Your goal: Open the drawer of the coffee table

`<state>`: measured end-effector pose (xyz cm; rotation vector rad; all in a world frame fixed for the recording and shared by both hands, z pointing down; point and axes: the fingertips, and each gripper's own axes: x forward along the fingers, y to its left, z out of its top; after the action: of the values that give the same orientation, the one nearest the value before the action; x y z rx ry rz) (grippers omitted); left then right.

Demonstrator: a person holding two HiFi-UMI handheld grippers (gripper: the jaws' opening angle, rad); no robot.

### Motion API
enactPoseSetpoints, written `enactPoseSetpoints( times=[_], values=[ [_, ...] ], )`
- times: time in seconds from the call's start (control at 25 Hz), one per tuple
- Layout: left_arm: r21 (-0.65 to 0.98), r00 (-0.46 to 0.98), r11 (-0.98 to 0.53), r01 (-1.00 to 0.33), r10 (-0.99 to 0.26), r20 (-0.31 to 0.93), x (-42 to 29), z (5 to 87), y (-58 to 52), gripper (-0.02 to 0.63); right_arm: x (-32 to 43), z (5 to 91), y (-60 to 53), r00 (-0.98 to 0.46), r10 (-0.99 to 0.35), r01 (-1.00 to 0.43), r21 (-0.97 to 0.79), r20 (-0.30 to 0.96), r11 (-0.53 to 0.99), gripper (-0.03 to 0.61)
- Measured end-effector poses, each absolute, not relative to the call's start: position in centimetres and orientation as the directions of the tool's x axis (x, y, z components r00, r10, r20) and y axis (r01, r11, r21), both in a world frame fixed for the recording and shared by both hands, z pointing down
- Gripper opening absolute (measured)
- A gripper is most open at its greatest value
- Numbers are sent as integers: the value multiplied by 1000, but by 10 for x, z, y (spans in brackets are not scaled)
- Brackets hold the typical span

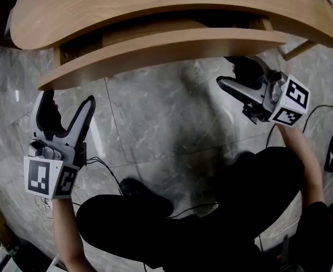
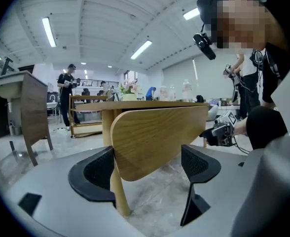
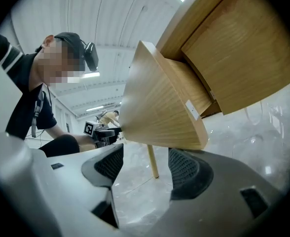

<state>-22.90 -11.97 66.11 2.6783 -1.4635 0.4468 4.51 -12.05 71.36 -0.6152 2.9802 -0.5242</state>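
A: Drawer (image 1: pixel 155 52)?
B: Sticks part way out from under the desk (image 1: pixel 155 4) top, above the floor (image 1: pixel 155 123).
A: Left gripper (image 1: pixel 68 99)?
B: Fingers spread, holding nothing, near the drawer's left end.
A: Right gripper (image 1: pixel 229 72)?
B: Fingers spread too, nothing pinched, just below the drawer's right end.
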Motion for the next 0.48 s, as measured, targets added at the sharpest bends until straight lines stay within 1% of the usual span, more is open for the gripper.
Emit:
enactPoseSetpoints(
  times=[0.16, 0.32, 0.48],
  values=[
    [-100, 525, -579, -809, -788, 322, -231, 662, -119, 436, 46, 712, -118, -928, -372, -347, -363, 1, 865, 267],
    [-63, 554, -602, -796, -767, 323, -232, 659, -117, 436, 47, 710, -113, -943, -332, -296, -392, -27, 871, 267],
    [-41, 581, -620, -783, -754, 306, -231, 656, -78, 426, 49, 708, -72, -955, -294, -253, -383, -51, 888, 267]
  ],
)
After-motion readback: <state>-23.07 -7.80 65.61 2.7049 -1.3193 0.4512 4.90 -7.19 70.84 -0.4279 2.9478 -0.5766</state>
